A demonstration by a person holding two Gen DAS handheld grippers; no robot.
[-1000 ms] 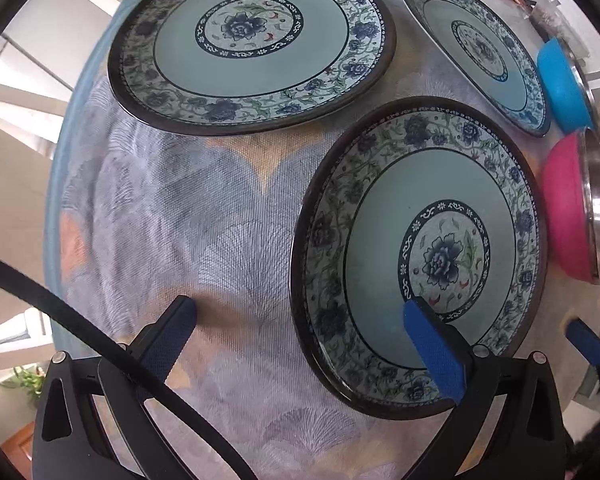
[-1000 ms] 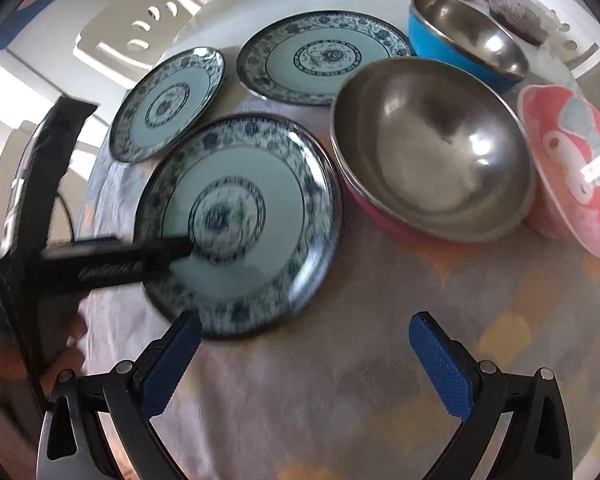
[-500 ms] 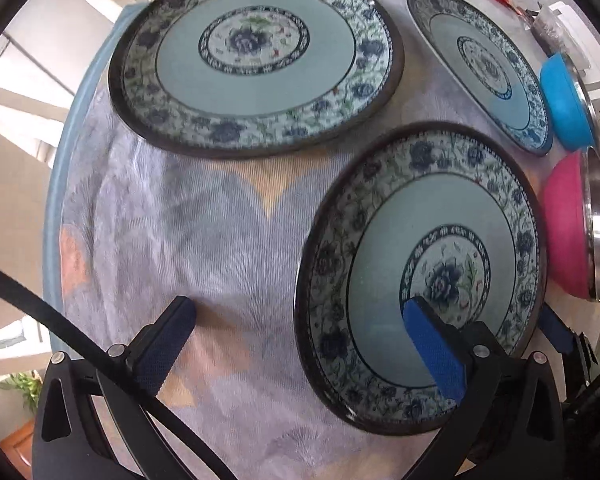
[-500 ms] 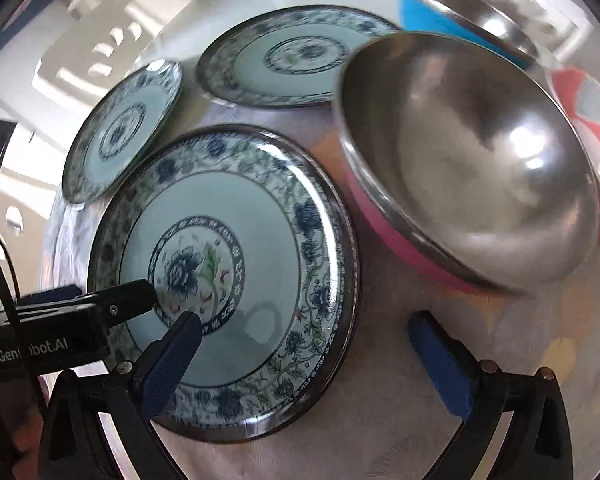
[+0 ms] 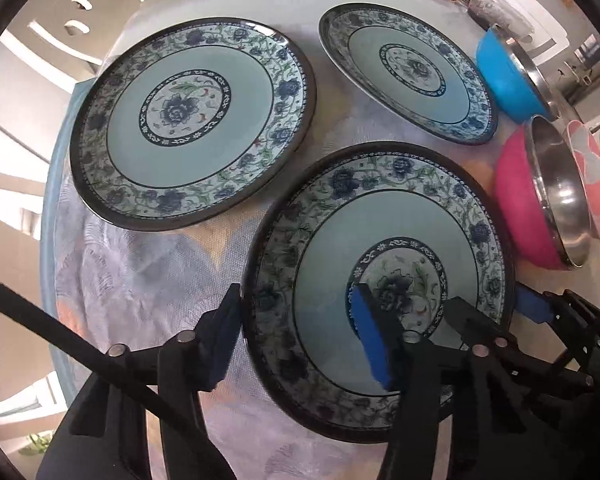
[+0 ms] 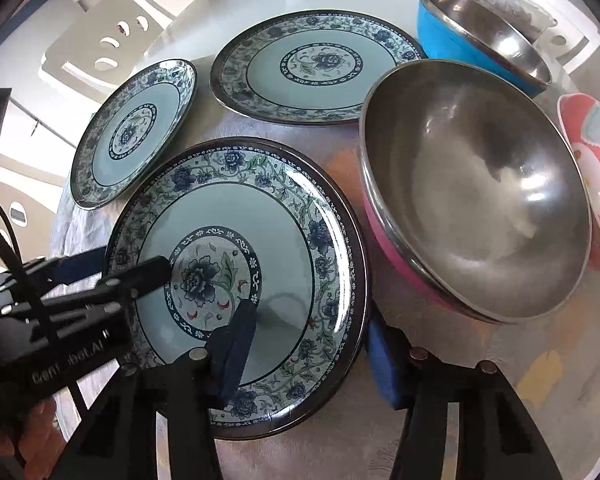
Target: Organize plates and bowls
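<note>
Both grippers' jaws, wide earlier, are closing astride opposite rims of the near plate (image 5: pixel 380 240), glossy celadon with blue floral border, beside the pink steel bowl (image 6: pixel 476 188): left gripper (image 5: pixel 300 344), right gripper (image 6: pixel 308 356).

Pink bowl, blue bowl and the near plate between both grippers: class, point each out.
pink bowl (image 6: pixel 396 240), right wrist view, pink outer wall.
blue bowl (image 5: pixel 504 76), left wrist view, blue outer side.
near plate (image 6: pixel 284 276), right wrist view, pale well.

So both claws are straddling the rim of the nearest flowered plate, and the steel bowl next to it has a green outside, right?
Not green: in the right wrist view the steel bowl beside the nearest flowered plate is pink outside. Both closing claws, left and right, do straddle that plate's rim.
</note>
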